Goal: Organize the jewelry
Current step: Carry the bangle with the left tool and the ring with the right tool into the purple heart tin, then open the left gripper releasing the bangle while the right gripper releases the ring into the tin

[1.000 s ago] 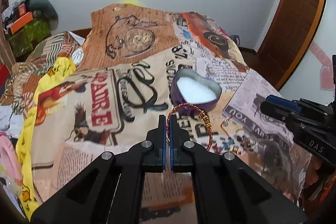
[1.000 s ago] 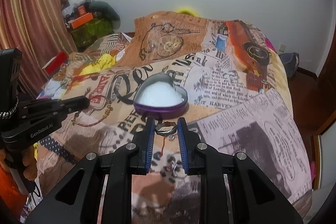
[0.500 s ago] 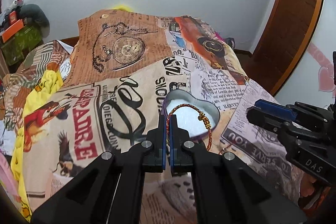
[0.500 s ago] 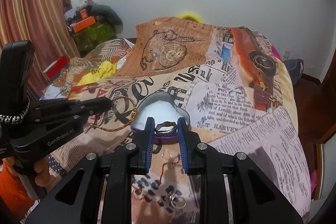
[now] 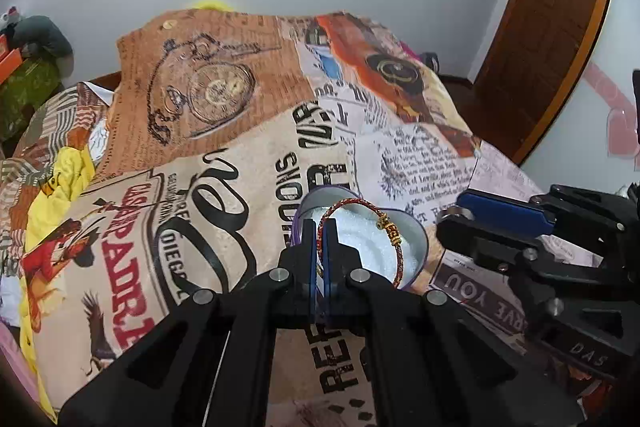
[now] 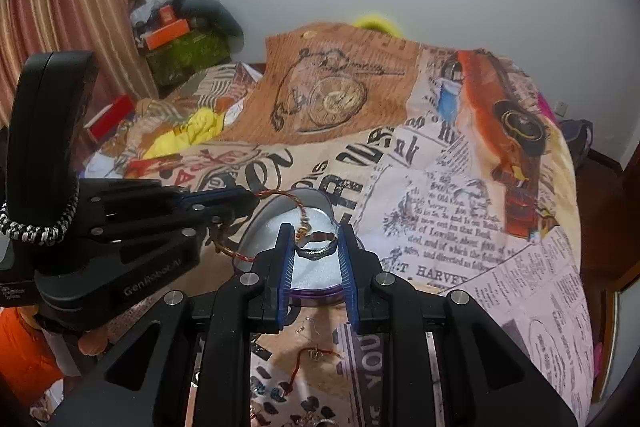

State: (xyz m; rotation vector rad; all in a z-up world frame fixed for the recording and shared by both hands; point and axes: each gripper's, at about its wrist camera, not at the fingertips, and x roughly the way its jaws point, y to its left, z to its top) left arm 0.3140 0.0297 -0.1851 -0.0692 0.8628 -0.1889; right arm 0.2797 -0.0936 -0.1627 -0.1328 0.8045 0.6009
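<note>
Both grippers angle downward, side by side. The left gripper [image 5: 319, 227] has its jaws pressed together, pinching the red cord bracelet [image 5: 362, 205] so the loop stands up past the fingertips. The right gripper [image 6: 316, 239] holds its jaws narrowly apart, clamped on the silver ring [image 6: 318, 247], which spans the gap between its blue pads [image 6: 289, 263]. Each gripper shows from the side in the other's view, tips close together.

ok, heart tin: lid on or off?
Off. The heart tin sits open on the bedspread, white padding showing inside; no lid shows in either view. Both claws' jewelry is above it, not inside.
</note>
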